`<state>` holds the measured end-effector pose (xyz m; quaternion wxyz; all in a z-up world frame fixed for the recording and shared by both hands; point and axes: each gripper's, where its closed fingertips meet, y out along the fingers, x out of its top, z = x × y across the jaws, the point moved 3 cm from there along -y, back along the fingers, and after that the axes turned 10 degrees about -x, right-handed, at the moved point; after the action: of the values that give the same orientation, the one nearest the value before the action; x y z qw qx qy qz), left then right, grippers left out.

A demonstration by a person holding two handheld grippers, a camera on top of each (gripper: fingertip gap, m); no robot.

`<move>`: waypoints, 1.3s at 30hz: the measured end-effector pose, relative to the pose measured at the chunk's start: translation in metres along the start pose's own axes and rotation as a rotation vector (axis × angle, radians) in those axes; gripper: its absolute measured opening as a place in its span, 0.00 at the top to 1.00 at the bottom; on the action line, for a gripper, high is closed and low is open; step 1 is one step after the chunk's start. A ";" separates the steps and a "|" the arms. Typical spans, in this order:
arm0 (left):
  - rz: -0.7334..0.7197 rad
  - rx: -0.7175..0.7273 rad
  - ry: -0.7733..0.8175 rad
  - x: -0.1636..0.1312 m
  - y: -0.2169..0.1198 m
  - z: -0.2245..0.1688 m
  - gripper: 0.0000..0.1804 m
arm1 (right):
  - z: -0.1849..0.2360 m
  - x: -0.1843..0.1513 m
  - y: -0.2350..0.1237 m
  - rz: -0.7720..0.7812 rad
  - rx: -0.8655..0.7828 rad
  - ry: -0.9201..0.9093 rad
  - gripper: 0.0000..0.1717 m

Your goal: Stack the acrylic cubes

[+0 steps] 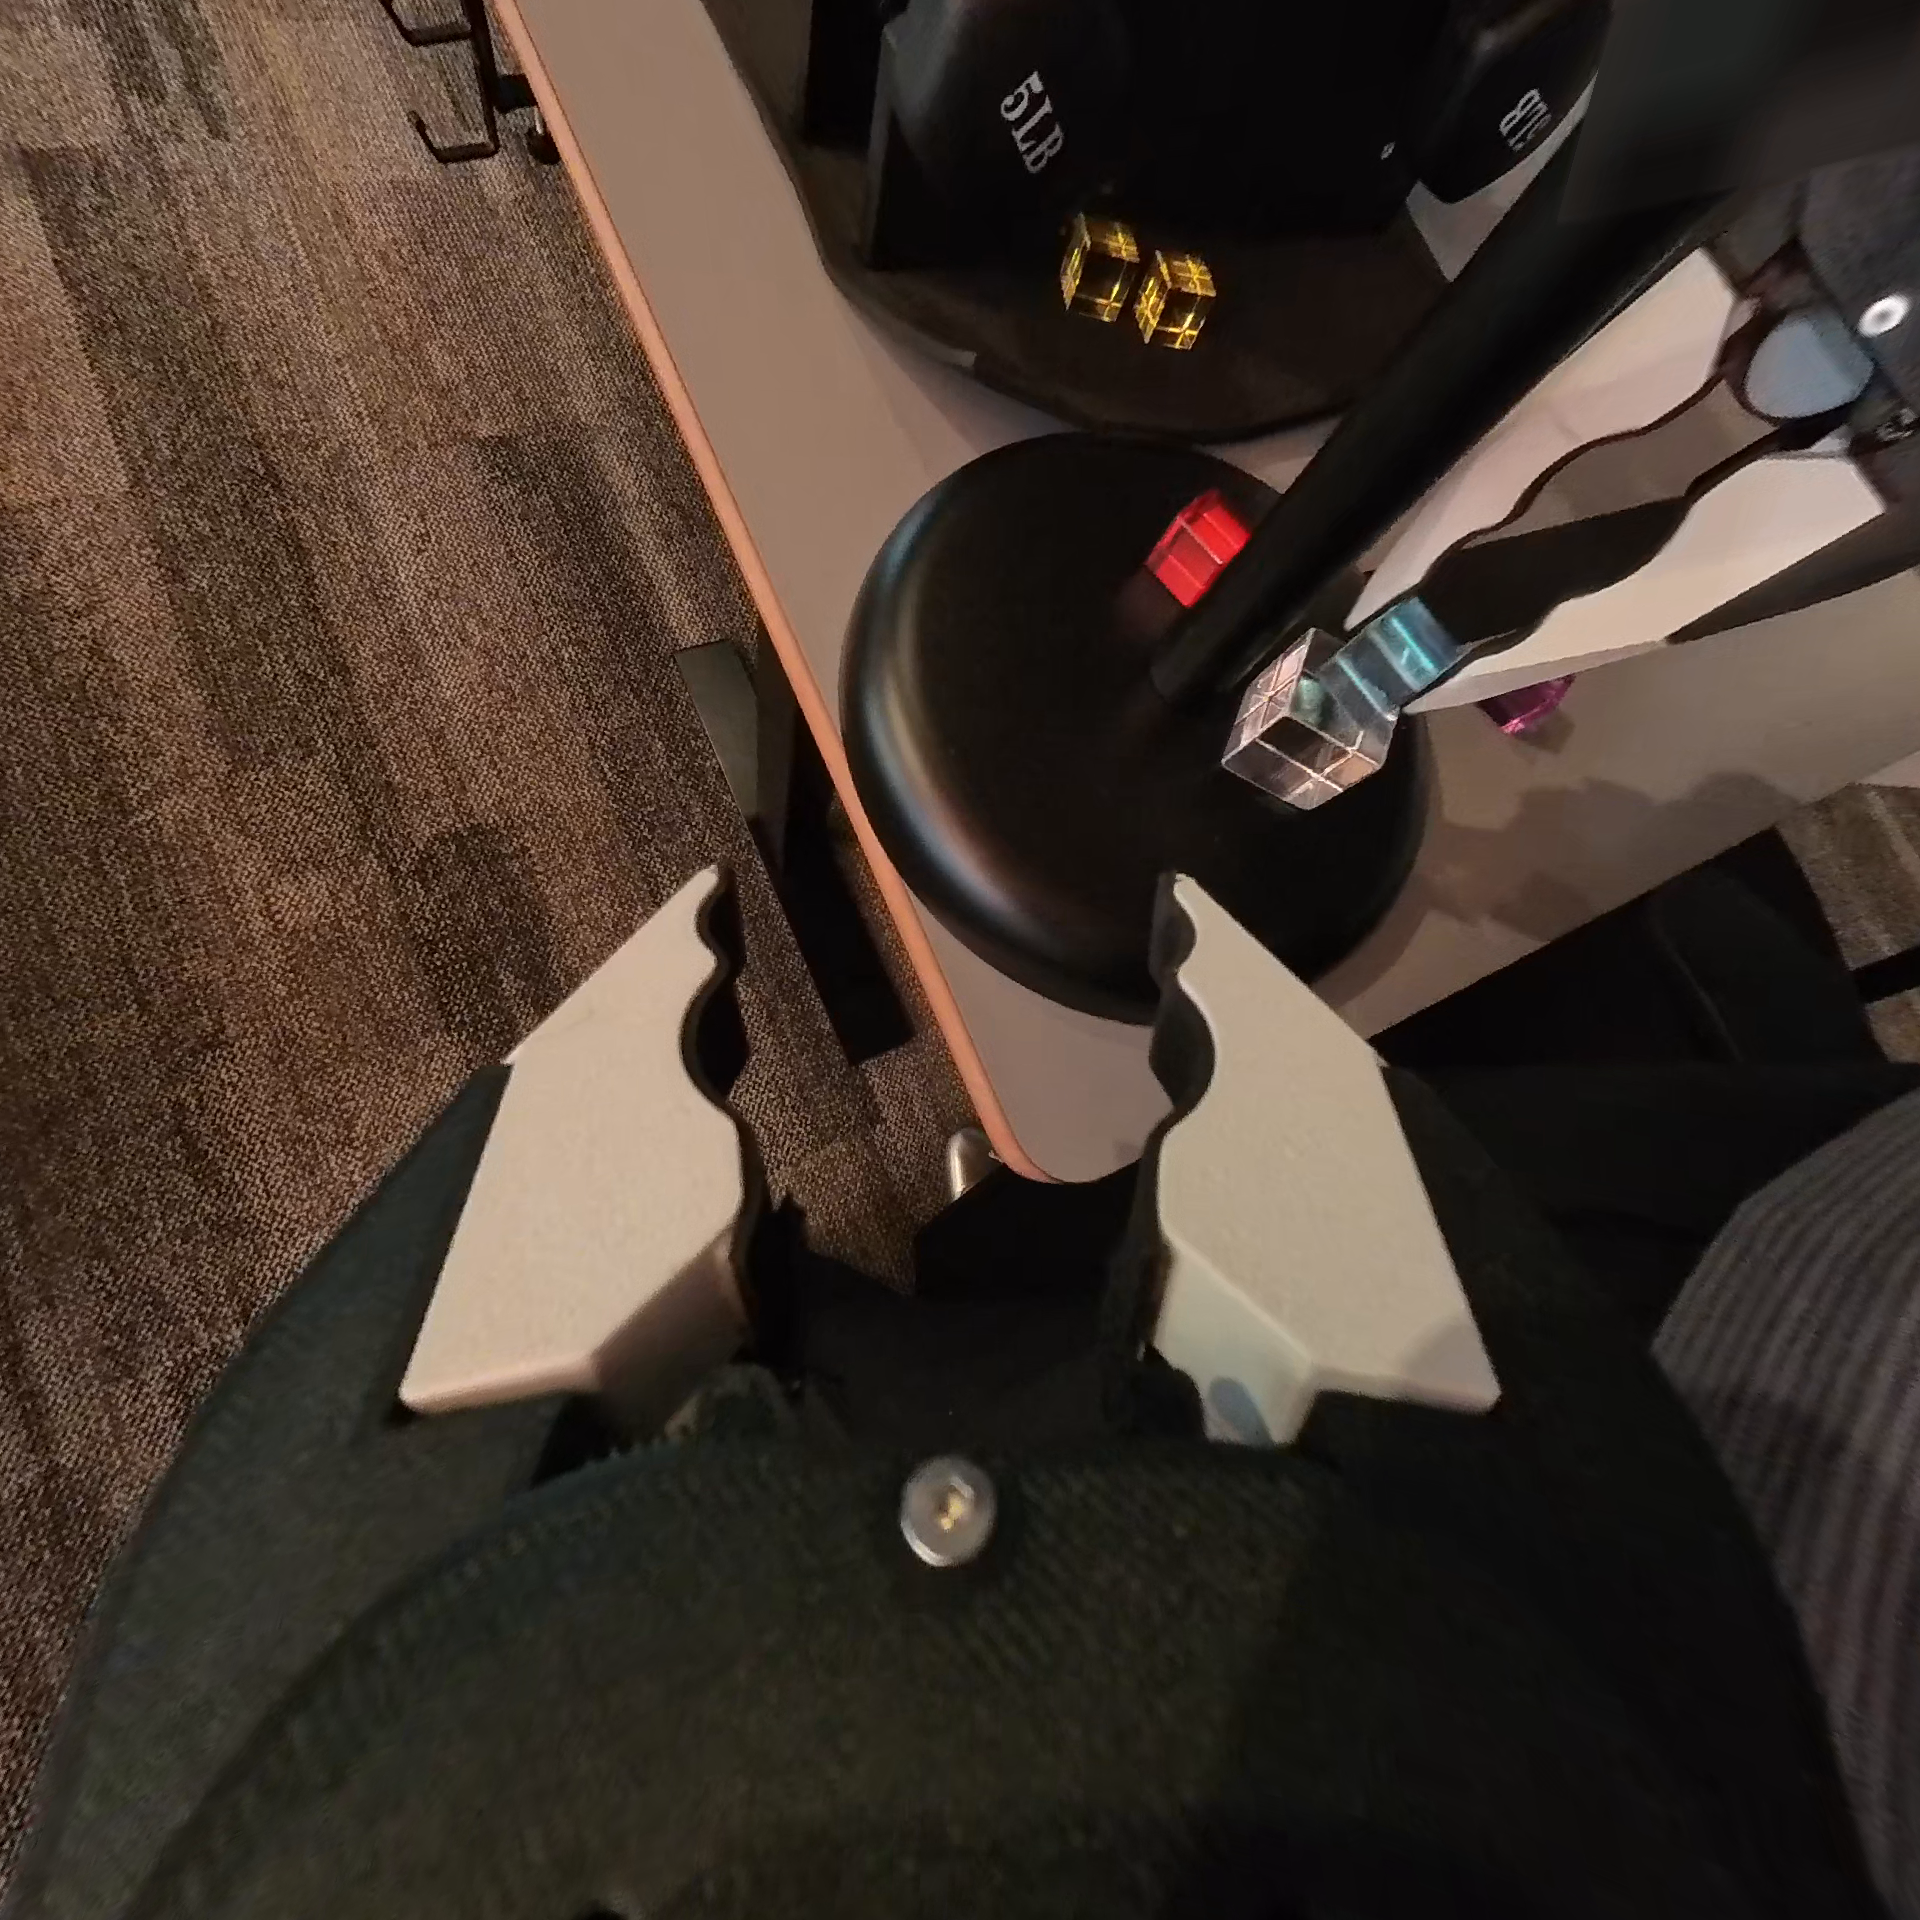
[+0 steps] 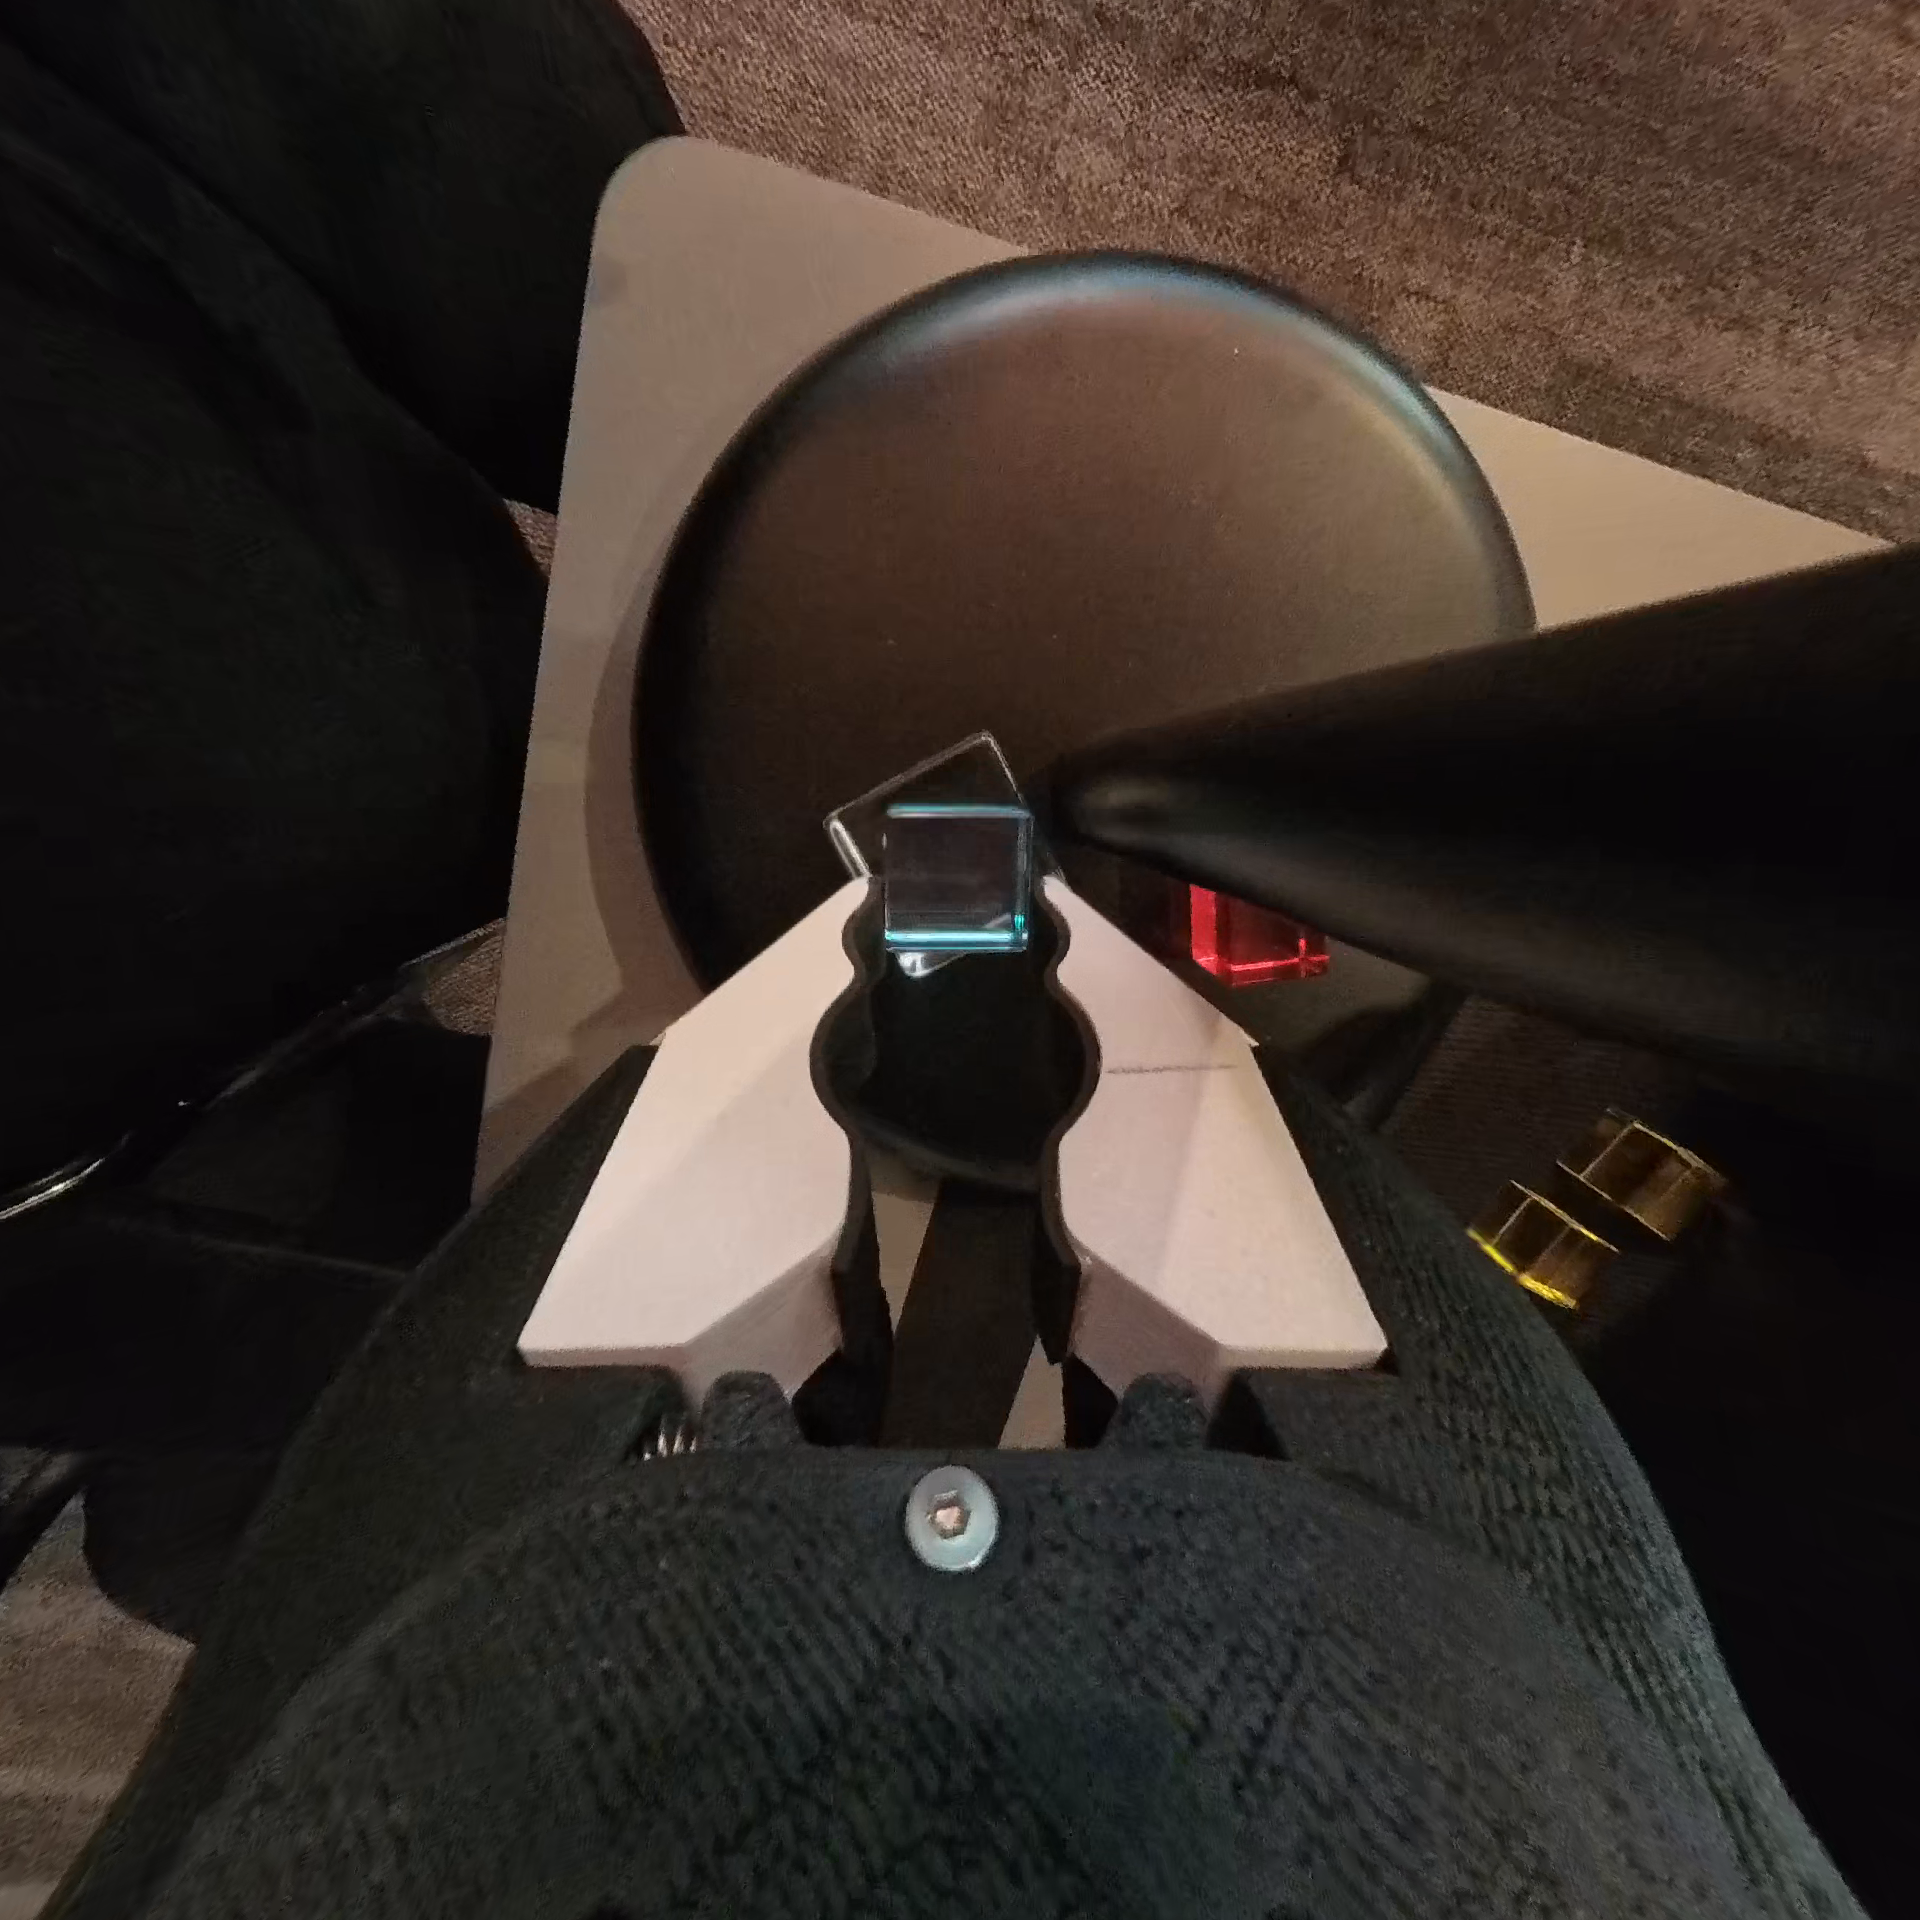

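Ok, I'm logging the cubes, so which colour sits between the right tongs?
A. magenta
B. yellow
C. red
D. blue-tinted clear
D: the right tongs are closed on the blue-tinted clear cube, while the red cube rests on the black round base.

Floor is covered in mottled brown-grey carpet (image 1: 312, 623), patterned in darker and lighter blocks. A pale desk (image 1: 831, 436) with a thin tan edge band and a rounded corner is seen over it. Black legs of furniture (image 1: 457, 104) are visible beyond the desk's far edge. Lighting is dim and warm.
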<state>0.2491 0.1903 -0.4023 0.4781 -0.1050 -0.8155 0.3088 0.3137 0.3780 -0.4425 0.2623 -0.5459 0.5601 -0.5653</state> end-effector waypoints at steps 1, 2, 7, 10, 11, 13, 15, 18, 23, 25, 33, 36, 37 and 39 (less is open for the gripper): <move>0.000 -0.001 0.000 0.000 0.001 0.000 0.56 | 0.000 -0.001 0.001 0.003 -0.003 0.002 0.85; 0.001 -0.002 0.001 0.001 0.001 0.000 0.56 | 0.001 -0.001 0.001 -0.002 -0.007 0.010 0.83; -0.009 0.003 -0.001 0.003 -0.001 0.002 0.56 | 0.001 0.003 -0.011 -0.083 -0.100 0.258 0.69; -0.016 0.008 -0.012 0.002 -0.002 0.004 0.56 | -0.001 -0.002 -0.013 -0.096 -0.257 0.524 0.65; -0.017 0.007 -0.016 0.002 -0.002 0.004 0.56 | 0.000 -0.006 -0.012 -0.095 -0.304 0.606 0.65; -0.016 0.003 -0.027 0.000 -0.001 0.004 0.56 | 0.004 -0.011 -0.009 -0.098 -0.355 0.727 0.68; -0.010 -0.005 -0.030 -0.002 0.001 0.003 0.56 | 0.005 -0.011 -0.006 -0.110 -0.382 0.818 0.70; 0.004 -0.008 -0.020 -0.004 0.003 0.002 0.56 | 0.005 -0.006 -0.006 -0.135 -0.447 0.863 0.73; -0.003 -0.016 -0.022 -0.004 0.004 -0.002 0.56 | 0.010 -0.004 0.001 -0.107 -0.504 0.891 0.82; 0.004 -0.016 -0.019 -0.006 0.004 -0.003 0.56 | 0.012 -0.002 0.002 -0.111 -0.518 0.864 0.84; 0.001 -0.010 -0.032 -0.011 0.001 -0.003 0.56 | 0.014 0.002 0.002 -0.131 -0.488 0.791 0.85; 0.001 -0.012 -0.030 -0.011 0.002 -0.003 0.56 | 0.014 0.001 0.002 -0.125 -0.480 0.778 0.85; 0.001 -0.013 -0.030 -0.011 0.002 -0.004 0.56 | 0.015 -0.001 0.002 -0.116 -0.489 0.779 0.84; -0.003 -0.016 -0.033 -0.010 0.001 -0.004 0.56 | 0.015 -0.004 -0.006 -0.137 -0.531 0.803 0.72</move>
<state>0.2575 0.1885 -0.4088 0.4643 -0.1025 -0.8257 0.3034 0.3303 0.3774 -0.4417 -0.1609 -0.3681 0.7047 -0.5848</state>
